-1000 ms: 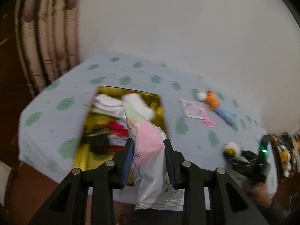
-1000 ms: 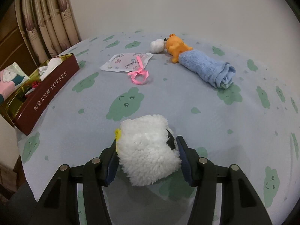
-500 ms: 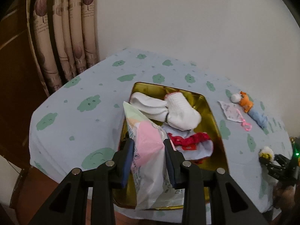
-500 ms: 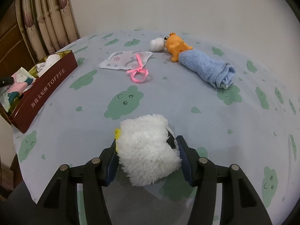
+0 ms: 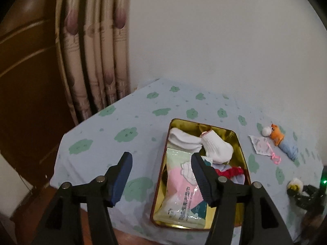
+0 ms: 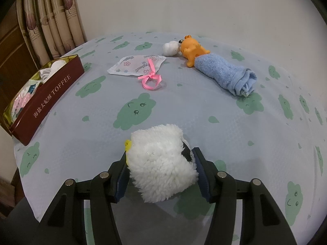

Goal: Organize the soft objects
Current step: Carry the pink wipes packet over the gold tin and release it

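My left gripper (image 5: 160, 163) is open and empty above the near left edge of the gold toffee tin (image 5: 239, 143). A pink and white tissue packet (image 5: 181, 189) lies in the tin beside white socks (image 5: 216, 148) and a red cloth (image 5: 231, 171). My right gripper (image 6: 161, 157) is shut on a fluffy white plush toy (image 6: 161, 161) just above the table. The tin (image 6: 51, 100) stands at the left in the right wrist view. A rolled blue towel (image 6: 224, 73), an orange toy (image 6: 192, 49), a white ball (image 6: 170, 48) and a flowered sachet with pink ribbon (image 6: 137, 67) lie beyond.
The table wears a light blue cloth with green blobs (image 6: 134, 110). A curtain (image 5: 92, 61) and a dark wooden panel (image 5: 26, 71) stand at the left. A plain wall is behind the table. The table's near edge (image 5: 126, 226) drops off below my left gripper.
My left gripper has opened and let go of the tissue packet, which now lies in the tin. It has drawn back to the left. The right gripper still holds the plush toy.
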Motion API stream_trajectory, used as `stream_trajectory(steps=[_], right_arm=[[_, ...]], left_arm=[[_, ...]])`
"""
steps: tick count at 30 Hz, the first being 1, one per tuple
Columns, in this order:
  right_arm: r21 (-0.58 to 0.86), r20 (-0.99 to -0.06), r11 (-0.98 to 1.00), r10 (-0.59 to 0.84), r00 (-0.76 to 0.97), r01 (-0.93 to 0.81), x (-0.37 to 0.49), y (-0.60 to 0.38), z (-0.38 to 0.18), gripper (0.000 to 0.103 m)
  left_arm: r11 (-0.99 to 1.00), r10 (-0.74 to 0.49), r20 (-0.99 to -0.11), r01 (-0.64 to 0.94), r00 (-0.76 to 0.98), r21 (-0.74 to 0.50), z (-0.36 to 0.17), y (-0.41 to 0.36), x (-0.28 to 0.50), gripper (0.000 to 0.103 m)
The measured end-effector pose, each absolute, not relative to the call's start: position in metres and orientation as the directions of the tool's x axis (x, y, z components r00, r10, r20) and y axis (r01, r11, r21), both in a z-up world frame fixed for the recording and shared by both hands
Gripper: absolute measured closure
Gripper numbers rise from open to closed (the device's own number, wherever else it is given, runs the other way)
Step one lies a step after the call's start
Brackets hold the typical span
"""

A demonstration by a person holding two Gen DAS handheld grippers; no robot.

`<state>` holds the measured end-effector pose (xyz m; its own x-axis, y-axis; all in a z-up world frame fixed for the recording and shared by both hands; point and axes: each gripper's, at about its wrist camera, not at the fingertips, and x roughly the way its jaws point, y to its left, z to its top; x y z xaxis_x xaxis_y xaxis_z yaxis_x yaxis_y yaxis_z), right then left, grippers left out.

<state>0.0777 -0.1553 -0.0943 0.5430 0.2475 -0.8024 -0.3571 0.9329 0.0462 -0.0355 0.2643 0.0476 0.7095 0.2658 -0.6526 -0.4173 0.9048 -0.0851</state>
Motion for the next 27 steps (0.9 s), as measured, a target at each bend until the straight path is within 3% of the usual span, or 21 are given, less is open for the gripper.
stream_trajectory(steps=[8, 17, 27], right_arm=[[0.046, -0.804, 0.934, 0.246, 0.542, -0.355, 0.077, -0.155, -0.094, 0.050], [0.064, -0.807, 0.930, 0.261, 0.530, -0.362, 0.074, -0.149, -0.087, 0.050], [0.151, -0.733, 0.844, 0.445, 0.514, -0.516, 0.051, -0.073, -0.019, 0.050]], left_arm=[[0.877, 0.310, -0.680, -0.476, 0.664, -0.066, 0.033, 0.248, -0.073, 0.042], [0.861, 0.392, -0.643, -0.509, 0.658, 0.004, 0.026, 0.223, -0.097, 0.042], [0.862, 0.412, -0.626, -0.506, 0.662, 0.033, 0.027, 0.218, -0.101, 0.042]])
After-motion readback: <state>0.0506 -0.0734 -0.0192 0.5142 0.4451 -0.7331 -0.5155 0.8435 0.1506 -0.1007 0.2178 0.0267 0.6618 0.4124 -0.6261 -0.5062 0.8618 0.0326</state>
